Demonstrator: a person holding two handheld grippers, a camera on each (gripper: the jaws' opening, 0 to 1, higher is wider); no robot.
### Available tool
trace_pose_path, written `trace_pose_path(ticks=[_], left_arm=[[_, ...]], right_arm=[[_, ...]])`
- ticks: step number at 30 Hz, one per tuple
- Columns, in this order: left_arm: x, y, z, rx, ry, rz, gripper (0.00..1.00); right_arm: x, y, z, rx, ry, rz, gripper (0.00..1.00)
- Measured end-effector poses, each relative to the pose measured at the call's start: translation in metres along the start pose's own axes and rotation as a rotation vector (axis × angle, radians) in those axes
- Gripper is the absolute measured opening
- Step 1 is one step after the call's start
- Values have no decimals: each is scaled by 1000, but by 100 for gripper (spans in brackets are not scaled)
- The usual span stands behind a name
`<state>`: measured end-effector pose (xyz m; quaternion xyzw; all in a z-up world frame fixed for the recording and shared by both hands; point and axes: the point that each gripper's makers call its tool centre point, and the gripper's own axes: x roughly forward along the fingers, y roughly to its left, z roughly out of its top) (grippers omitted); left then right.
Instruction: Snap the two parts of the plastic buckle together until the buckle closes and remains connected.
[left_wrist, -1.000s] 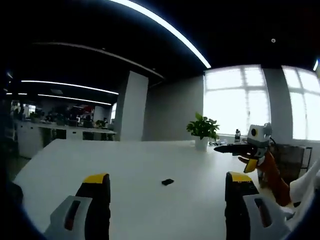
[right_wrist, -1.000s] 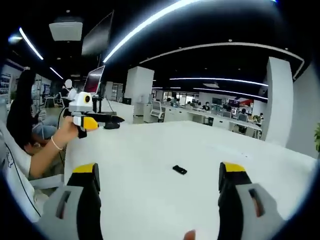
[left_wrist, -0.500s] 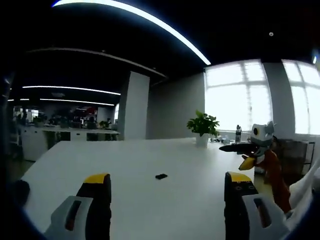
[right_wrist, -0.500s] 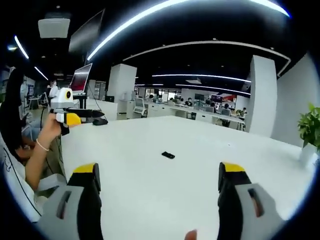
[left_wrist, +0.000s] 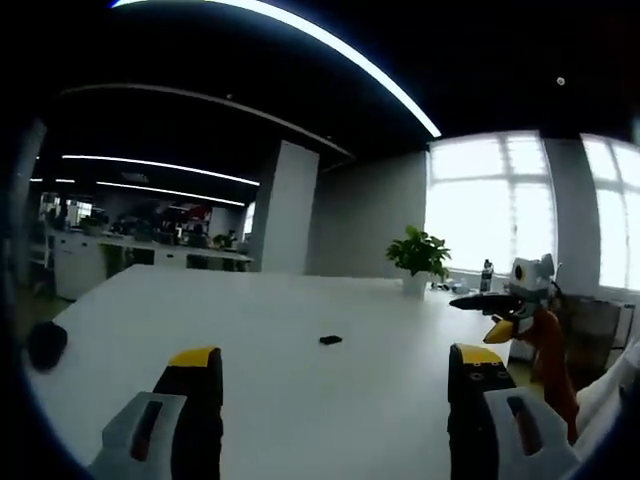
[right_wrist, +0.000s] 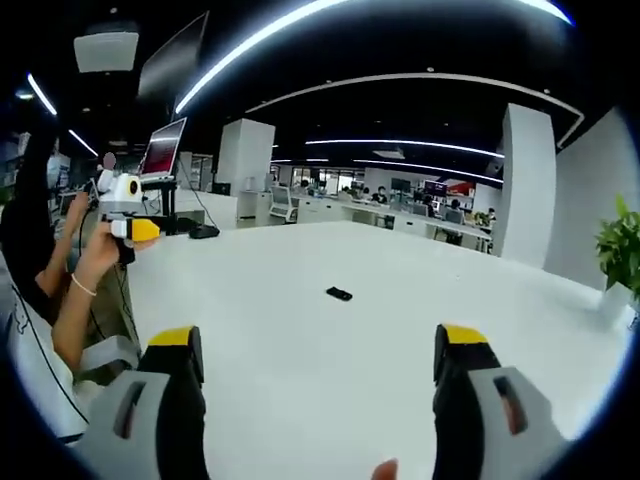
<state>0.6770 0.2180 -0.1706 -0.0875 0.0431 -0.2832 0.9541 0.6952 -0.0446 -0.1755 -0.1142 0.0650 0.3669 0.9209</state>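
Observation:
The buckle (left_wrist: 330, 340) is a small black piece lying flat on the white table (left_wrist: 270, 400), too small to tell whether its parts are joined. It also lies mid-table in the right gripper view, as the buckle (right_wrist: 339, 294). My left gripper (left_wrist: 335, 358) hovers well short of it, open with nothing between the yellow-tipped jaws. My right gripper (right_wrist: 318, 338) is likewise open and empty, back from the buckle. Each gripper appears in the other's view, held up by a hand: the right gripper (left_wrist: 492, 299) at the table's right, the left gripper (right_wrist: 132, 222) at its left.
A potted plant (left_wrist: 419, 258) stands at the table's far edge by the windows. A dark mouse-like object (left_wrist: 46, 344) lies near a corner, also seen as the dark object (right_wrist: 205, 232). A monitor (right_wrist: 165, 150) and office desks stand beyond. A person's forearm (right_wrist: 85, 300) runs along the table's side.
Both views have shifted, so the buckle sits slightly higher and farther in each. It has not moved on the table. Both grippers stay open and empty.

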Motion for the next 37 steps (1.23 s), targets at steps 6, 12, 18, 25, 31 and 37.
trace_pose_path(ticks=[6, 12, 18, 25, 31, 37], left_arm=[[-12, 5, -5, -23, -16, 15, 95], [-21, 9, -9, -42, -35, 38, 94], [-25, 7, -13, -28, -27, 54, 94], [-22, 2, -20, -23, -10, 47, 94], [-20, -1, -23, -16, 1, 46, 93], [-18, -7, -20, -11, -6, 26, 93]], right_arm=[[-18, -12, 0, 43, -33, -76, 97], [-42, -27, -8, 97, -54, -160, 96], [-64, -48, -31, 126, -2, -270, 96], [-64, -44, -43, 154, 1, -249, 94], [-67, -43, -51, 162, 21, -255, 94], [-67, -40, -51, 159, 28, -257, 93]])
